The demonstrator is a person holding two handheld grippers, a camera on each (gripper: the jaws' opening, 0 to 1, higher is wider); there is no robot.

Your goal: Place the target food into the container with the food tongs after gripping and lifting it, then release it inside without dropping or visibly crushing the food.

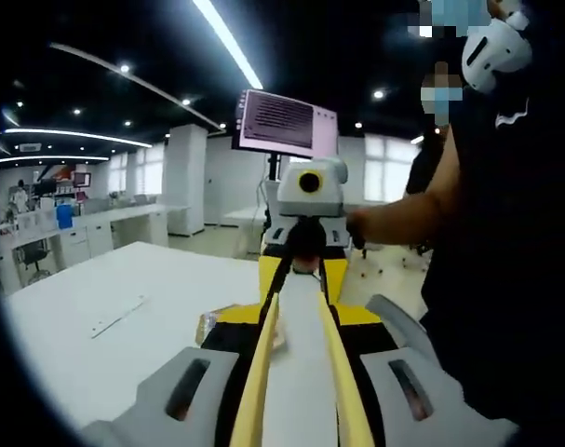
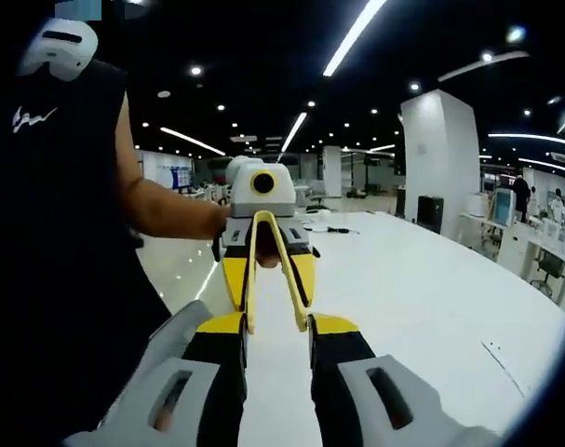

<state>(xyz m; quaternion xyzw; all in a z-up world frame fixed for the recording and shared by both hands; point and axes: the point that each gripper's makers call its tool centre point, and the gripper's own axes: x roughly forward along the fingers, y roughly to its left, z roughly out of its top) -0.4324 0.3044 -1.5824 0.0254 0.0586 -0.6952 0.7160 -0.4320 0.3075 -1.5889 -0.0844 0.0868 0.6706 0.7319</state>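
Note:
Yellow food tongs (image 1: 263, 363) run between my two grippers, which face each other over a white table (image 1: 105, 335). The left gripper (image 1: 301, 391) is shut on the tongs' two arms, which reach forward between its jaws. In the right gripper view the tongs (image 2: 277, 251) end in a rounded loop just under the left gripper's camera. The right gripper (image 2: 277, 340) is shut on the arms' free ends, and it also appears as the right gripper (image 1: 301, 265) straight ahead. A small pale brown food item (image 1: 208, 323) lies on the table, half hidden behind my left jaw.
A person in black (image 1: 505, 233) stands at the table's edge, one hand (image 1: 370, 223) on the right gripper. A thin flat strip (image 1: 114, 317) lies on the table. A monitor on a stand (image 1: 284, 121) rises behind. Desks and pillars stand far off.

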